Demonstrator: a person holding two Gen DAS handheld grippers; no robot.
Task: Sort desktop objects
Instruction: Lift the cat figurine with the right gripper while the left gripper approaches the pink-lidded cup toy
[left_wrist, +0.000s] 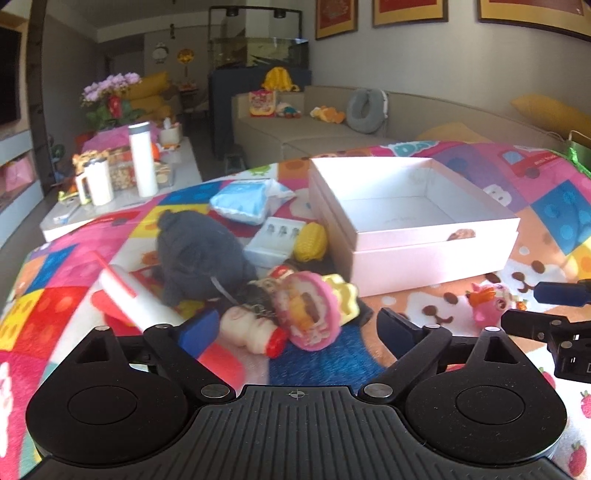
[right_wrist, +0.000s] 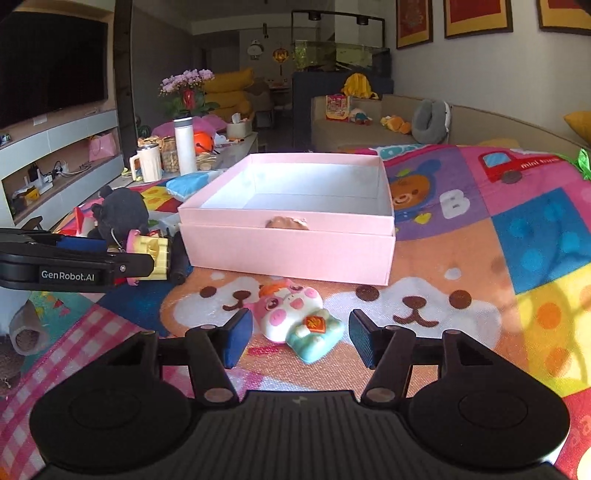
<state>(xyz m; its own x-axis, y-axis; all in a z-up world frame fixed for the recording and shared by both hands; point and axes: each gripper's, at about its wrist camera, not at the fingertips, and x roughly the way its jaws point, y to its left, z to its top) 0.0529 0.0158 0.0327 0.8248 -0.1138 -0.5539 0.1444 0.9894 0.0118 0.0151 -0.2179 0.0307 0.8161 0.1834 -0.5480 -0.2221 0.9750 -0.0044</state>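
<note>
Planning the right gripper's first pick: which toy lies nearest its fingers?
The pink-and-white pig squishy, lying between the open fingers of the right gripper. The black plush and pink doll toy sit far left.

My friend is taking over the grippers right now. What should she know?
Left gripper: open, empty, at the pile beside the pink box, facing the pink round toy.
Right gripper: open, empty, around the pig squishy without gripping it.
Black plush, corn toy and blue packet lie on the mat.
Done: nothing seen in the box.
Left: everything.
</note>
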